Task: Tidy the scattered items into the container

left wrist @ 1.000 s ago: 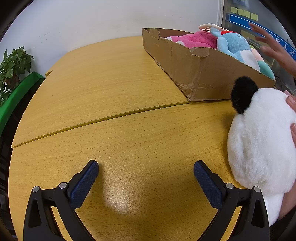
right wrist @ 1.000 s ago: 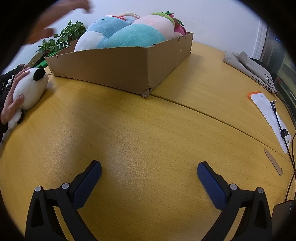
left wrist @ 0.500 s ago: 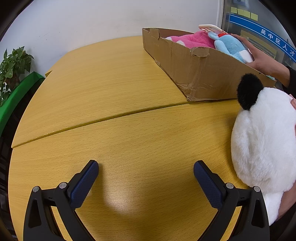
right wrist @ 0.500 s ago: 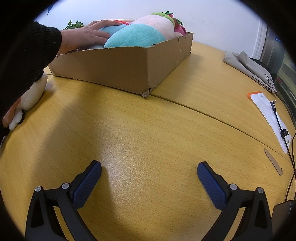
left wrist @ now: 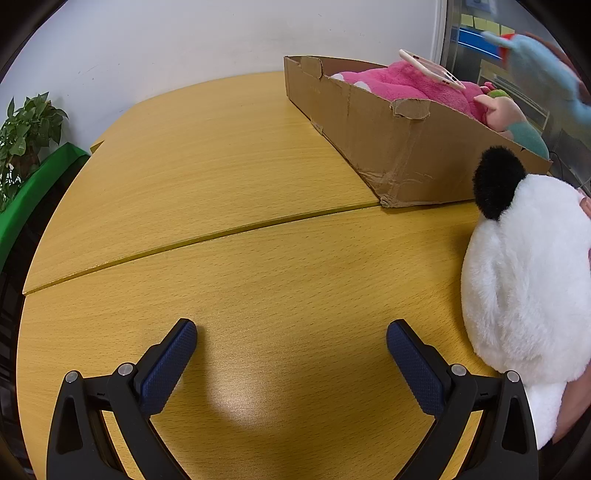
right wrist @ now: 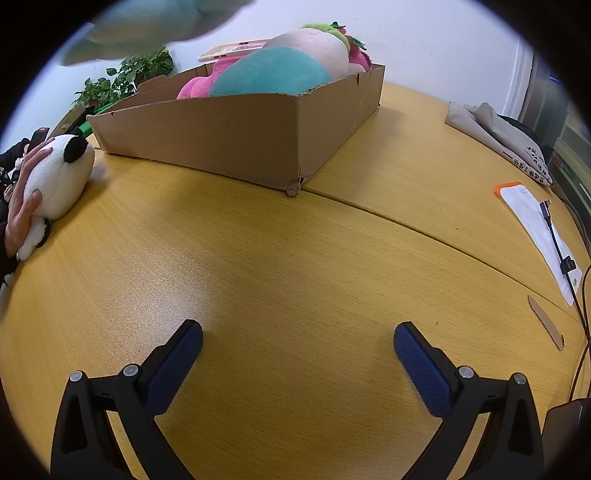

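Note:
A shallow cardboard box (left wrist: 388,140) (right wrist: 236,140) stands on the wooden table, holding a pink plush (left wrist: 413,83), a teal and pink plush (right wrist: 273,70) and a phone (left wrist: 432,70) on top. A white panda plush (left wrist: 528,280) (right wrist: 59,177) lies on the table beside the box, with a person's hand (right wrist: 22,206) on it. A blue plush (left wrist: 543,77) (right wrist: 147,22) is blurred in the air above the box. My left gripper (left wrist: 291,343) is open over bare table, left of the panda. My right gripper (right wrist: 297,343) is open with nothing between its fingers.
A potted plant (left wrist: 22,133) on a green ledge stands off the table's left. In the right wrist view, folded cloth (right wrist: 498,136), a white packet (right wrist: 535,218), a cable (right wrist: 561,243) and a cardboard strip (right wrist: 546,328) lie at the right.
A person's hand reached into the box and lifted the blue plush out; it now hangs blurred above the box. Both grippers have stayed still and open.

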Motion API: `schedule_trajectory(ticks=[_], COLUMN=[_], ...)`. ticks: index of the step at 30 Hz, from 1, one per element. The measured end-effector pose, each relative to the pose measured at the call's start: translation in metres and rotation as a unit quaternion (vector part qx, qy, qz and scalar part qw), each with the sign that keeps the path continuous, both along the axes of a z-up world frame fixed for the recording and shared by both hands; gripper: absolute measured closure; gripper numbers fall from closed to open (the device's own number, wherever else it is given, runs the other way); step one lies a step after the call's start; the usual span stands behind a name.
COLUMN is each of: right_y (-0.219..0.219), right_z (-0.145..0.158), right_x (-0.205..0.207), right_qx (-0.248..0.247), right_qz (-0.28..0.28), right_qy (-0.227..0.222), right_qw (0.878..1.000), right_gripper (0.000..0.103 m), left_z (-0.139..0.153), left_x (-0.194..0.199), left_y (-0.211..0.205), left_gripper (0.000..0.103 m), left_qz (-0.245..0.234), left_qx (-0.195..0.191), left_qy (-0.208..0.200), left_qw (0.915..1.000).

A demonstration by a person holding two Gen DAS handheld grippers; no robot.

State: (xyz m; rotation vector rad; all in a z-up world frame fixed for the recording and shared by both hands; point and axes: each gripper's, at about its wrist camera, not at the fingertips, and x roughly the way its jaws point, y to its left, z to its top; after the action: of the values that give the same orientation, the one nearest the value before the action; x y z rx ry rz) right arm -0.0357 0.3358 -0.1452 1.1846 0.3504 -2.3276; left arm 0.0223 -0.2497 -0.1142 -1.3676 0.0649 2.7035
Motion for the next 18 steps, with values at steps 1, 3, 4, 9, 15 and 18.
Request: schedule_trajectory(ticks=[1, 3, 4, 9, 15, 18], right_y=[0.0000, 0.0000, 0.0000, 0.0000, 0.0000, 0.0000], right_z=[0.0000, 0.0000, 0.0000, 0.0000, 0.0006, 0.0006], right_x=[0.0000, 0.0000, 0.0001, 0.0000, -0.0003, -0.0002], right_qx=[0.000, 0.000, 0.000, 0.000, 0.000, 0.000], right_qz=[0.000, 0.000, 0.000, 0.000, 0.000, 0.000], right_qy=[0.000, 0.000, 0.000, 0.000, 0.000, 0.000], right_qw=[1.000, 1.000, 1.000, 1.000, 1.000, 1.000], right_gripper=[0.000, 0.000, 0.000, 0.000, 0.000, 0.000], left_z=[0.0000, 0.0000, 0.0000, 0.0000, 0.0000, 0.0000], left_x=[-0.0001, 0.0000, 0.0003, -0.0001, 0.0004, -0.0003], left_y=[0.0000, 0.0000, 0.0002, 0.0001, 0.0006, 0.0002], left_gripper=[0.000, 0.000, 0.000, 0.000, 0.000, 0.000], left_qz=[0.000, 0.000, 0.000, 0.000, 0.000, 0.000], left_qx=[0.000, 0.000, 0.000, 0.000, 0.000, 0.000], left_qy=[0.000, 0.000, 0.000, 0.000, 0.000, 0.000], left_qw=[1.0000, 1.0000, 1.0000, 1.0000, 1.0000, 1.0000])
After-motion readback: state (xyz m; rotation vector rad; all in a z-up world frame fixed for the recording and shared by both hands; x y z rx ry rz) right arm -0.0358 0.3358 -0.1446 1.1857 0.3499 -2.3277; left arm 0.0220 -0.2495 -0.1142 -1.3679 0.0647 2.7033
